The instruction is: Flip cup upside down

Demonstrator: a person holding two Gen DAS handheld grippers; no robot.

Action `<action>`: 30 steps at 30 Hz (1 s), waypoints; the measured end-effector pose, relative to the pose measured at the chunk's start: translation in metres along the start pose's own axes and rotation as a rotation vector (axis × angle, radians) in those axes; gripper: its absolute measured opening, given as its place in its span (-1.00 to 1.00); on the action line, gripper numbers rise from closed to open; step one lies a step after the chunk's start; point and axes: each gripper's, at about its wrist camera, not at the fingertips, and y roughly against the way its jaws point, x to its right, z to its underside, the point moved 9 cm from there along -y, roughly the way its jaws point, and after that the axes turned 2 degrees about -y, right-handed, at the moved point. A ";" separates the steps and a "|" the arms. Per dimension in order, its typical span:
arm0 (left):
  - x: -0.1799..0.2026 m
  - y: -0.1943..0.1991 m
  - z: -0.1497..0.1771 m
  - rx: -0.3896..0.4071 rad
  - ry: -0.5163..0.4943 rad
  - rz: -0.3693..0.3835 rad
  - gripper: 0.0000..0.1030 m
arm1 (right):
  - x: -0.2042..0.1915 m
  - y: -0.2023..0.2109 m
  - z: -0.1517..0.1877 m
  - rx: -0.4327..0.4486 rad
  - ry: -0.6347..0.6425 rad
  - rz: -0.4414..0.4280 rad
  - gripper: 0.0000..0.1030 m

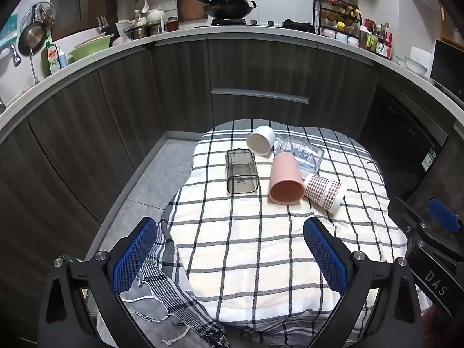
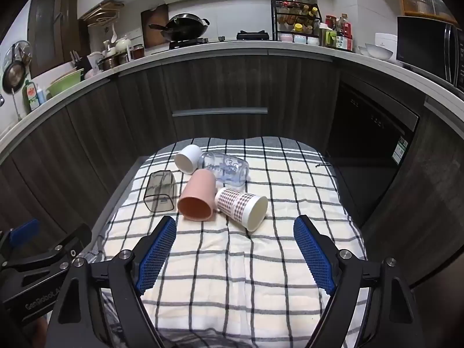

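The right tool hangs over the checked cloth on the bench, its blue pads spread wide with nothing between them. Just ahead of its left pad lies a pink cup on its side, mouth toward the tool. Touching it, ahead and slightly right, lies a patterned cup. Farther ahead lie a white cup and a clear bottle; ahead-left, a dark clear container.

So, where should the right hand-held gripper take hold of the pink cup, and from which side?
Grip the pink cup across its round wall, near the middle, coming down from above. It lies on its side with the open mouth toward the camera, and the checked cup seems to touch it at right, so a level side approach looks blocked. The right hand-held gripper is open.
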 end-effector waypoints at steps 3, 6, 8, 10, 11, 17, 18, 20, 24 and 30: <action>0.003 0.003 -0.001 0.013 -0.016 -0.001 0.99 | 0.000 0.001 0.000 0.003 0.000 0.002 0.61; -0.002 0.008 -0.001 0.015 -0.011 -0.005 0.99 | -0.002 0.004 -0.003 0.007 0.001 0.008 0.61; -0.004 0.011 -0.001 0.018 -0.014 -0.005 0.99 | 0.000 0.005 -0.004 0.007 -0.004 0.008 0.61; -0.002 0.005 -0.003 0.007 -0.016 -0.016 0.99 | 0.000 0.005 -0.006 0.009 -0.003 0.006 0.61; -0.002 0.004 -0.002 0.011 -0.016 -0.019 0.99 | 0.001 0.005 -0.004 0.015 0.002 0.003 0.61; -0.003 0.004 -0.004 0.017 -0.015 -0.022 0.99 | 0.001 0.007 -0.005 0.017 0.000 0.002 0.61; -0.004 0.004 -0.005 0.016 -0.016 -0.021 0.99 | 0.001 0.007 -0.005 0.017 -0.001 0.003 0.61; -0.004 0.006 -0.004 0.016 -0.015 -0.020 0.99 | 0.000 0.007 -0.005 0.017 -0.001 0.003 0.61; -0.003 0.006 -0.004 0.018 -0.017 -0.019 0.99 | 0.003 0.007 -0.006 0.019 -0.004 0.005 0.61; -0.002 0.006 -0.004 0.017 -0.014 -0.020 0.99 | 0.005 0.010 -0.009 0.023 -0.006 0.005 0.61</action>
